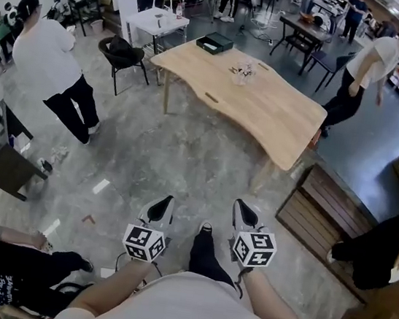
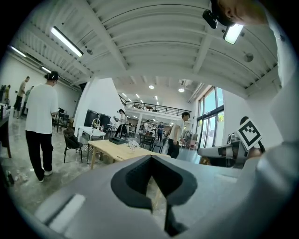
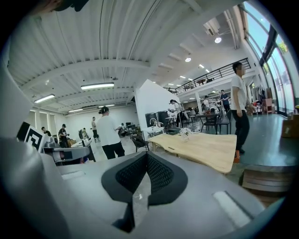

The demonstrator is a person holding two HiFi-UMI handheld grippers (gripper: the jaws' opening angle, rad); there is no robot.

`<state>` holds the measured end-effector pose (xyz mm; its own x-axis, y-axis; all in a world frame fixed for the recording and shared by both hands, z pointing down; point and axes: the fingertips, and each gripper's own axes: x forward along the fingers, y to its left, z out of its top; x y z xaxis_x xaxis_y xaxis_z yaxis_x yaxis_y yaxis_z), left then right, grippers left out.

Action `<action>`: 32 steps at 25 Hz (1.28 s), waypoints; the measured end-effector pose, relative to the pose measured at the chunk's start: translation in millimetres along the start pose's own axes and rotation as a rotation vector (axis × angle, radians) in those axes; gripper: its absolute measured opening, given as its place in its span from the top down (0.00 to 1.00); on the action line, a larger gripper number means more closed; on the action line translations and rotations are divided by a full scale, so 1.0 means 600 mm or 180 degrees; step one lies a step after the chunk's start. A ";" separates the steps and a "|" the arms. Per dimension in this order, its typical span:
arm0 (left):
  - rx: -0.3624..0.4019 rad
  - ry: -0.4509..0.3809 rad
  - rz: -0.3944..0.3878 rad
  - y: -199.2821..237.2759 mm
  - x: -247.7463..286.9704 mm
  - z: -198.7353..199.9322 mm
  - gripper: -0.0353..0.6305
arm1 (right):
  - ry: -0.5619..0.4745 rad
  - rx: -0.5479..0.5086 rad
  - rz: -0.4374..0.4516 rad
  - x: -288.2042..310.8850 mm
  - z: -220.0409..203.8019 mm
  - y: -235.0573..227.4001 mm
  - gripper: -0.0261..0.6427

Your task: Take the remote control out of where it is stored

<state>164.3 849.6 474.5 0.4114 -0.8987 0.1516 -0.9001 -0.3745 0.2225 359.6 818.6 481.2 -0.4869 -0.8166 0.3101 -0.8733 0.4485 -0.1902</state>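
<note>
I see no remote control in any view. A light wooden table [image 1: 265, 109] stands ahead, with a dark flat box [image 1: 214, 43] at its far corner and a small glass item [image 1: 242, 71] near the middle. My left gripper [image 1: 165, 202] and right gripper [image 1: 242, 207] are held close to my body, well short of the table, pointing toward it. Both are shut, with nothing between the pads. The left gripper [image 2: 150, 158] looks toward the table [image 2: 119, 150] from the left gripper view; the right gripper [image 3: 147, 154] faces the table [image 3: 201, 148] too.
A person in a white shirt [image 1: 48, 60] stands at the left, another [image 1: 367, 68] walks at the table's far right. A black chair [image 1: 126, 55] is beside the table. A dark slatted bench [image 1: 325, 210] lies to the right, a dark stand [image 1: 0, 164] to the left.
</note>
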 end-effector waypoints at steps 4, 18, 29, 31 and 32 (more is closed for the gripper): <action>0.0009 0.0034 0.0096 0.044 0.069 0.013 0.94 | 0.0029 -0.0002 0.0085 0.082 0.027 -0.029 0.92; -0.0010 0.0016 0.0412 0.161 0.372 0.113 0.95 | 0.0151 -0.0116 0.0602 0.382 0.167 -0.146 0.92; -0.0023 -0.0031 0.0627 0.225 0.465 0.150 0.95 | 0.0213 -0.0063 0.0808 0.521 0.204 -0.182 0.92; -0.0042 -0.0009 0.0661 0.241 0.473 0.144 0.95 | 0.0254 -0.0048 0.0825 0.542 0.198 -0.183 0.92; -0.0052 -0.0002 0.0672 0.249 0.479 0.142 0.95 | 0.0273 -0.0040 0.0825 0.553 0.195 -0.185 0.92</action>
<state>135.8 515.9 469.1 0.2137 -0.9571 0.1958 -0.9639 -0.1741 0.2014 296.8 455.3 496.0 -0.6933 -0.6405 0.3304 -0.7193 0.6434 -0.2620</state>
